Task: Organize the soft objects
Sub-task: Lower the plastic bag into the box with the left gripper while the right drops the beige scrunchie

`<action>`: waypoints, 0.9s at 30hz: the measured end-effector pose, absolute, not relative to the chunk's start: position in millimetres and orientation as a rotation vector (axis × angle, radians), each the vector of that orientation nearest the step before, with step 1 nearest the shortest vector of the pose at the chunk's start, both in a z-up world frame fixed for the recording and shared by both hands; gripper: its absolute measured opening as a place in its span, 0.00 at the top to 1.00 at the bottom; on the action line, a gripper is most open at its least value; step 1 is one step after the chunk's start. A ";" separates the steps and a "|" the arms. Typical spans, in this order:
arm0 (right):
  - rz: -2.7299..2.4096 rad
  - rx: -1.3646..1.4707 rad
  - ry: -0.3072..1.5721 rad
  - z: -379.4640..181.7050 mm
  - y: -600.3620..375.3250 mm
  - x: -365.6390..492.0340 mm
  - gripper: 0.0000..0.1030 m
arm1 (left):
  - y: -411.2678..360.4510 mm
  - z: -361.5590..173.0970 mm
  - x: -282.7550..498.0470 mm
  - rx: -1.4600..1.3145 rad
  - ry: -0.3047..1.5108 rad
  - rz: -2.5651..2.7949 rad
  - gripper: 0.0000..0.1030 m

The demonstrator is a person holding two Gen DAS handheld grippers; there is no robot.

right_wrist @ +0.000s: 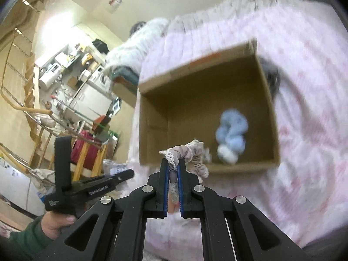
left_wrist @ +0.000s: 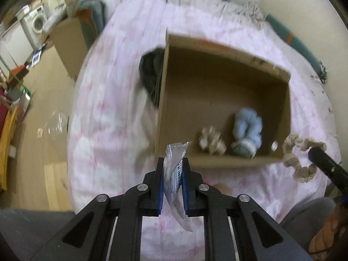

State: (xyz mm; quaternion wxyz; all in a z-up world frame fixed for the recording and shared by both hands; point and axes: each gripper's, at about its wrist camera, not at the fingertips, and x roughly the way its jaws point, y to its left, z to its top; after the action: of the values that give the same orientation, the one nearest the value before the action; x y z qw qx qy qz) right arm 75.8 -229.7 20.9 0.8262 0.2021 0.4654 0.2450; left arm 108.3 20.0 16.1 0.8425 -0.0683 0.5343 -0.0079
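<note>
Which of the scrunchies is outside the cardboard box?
The beige lace-edged scrunchie, pinched in the right tongs just off the cardboard box. The light blue scrunchie and cream scrunchie lie inside it.

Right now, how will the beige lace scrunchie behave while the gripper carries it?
Probably floppy: the scrunchie droops from the shut right gripper. Likely light, as a thin pinch holds it. It may swing and snag on the box.

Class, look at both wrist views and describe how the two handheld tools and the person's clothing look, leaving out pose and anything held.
Both tools are matte black: the left tool and right tool each have angular linkage arms with silver round rivets and blue-edged pads on the fingers. In the right wrist view, the left tool's black pistol-style handle carries small white lettering, too blurred to read. The hand gripping it wears a dark green sleeve.
</note>
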 end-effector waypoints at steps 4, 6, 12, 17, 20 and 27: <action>0.509 0.418 0.945 39.9 -233.0 86.1 0.91 | 16.3 37.0 123.4 -0.117 1.065 -0.022 0.88; 0.497 0.408 0.931 46.3 -236.8 92.3 0.91 | 15.0 43.2 131.3 -0.105 1.045 -0.024 0.88; 0.456 0.403 0.905 50.9 -250.7 110.4 0.91 | 8.3 46.2 151.7 -0.089 1.029 -0.033 0.88; 0.410 0.422 0.906 36.0 -263.2 120.4 0.91 | -1.1 34.4 162.1 -0.081 1.045 -0.059 0.88; 0.385 0.432 0.926 21.3 -269.0 124.7 0.91 | -10.4 27.6 167.9 -0.047 1.047 -0.071 0.88; 0.357 0.446 0.953 1.4 -274.7 131.5 0.91 | -14.8 3.0 179.9 -0.040 1.061 -0.070 0.88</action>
State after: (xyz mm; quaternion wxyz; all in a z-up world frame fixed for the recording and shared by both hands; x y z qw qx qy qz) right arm 131.5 -274.7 1.4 0.8494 0.2119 0.4525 0.1697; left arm 179.9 -14.8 3.0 0.8617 -0.0188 0.5060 -0.0333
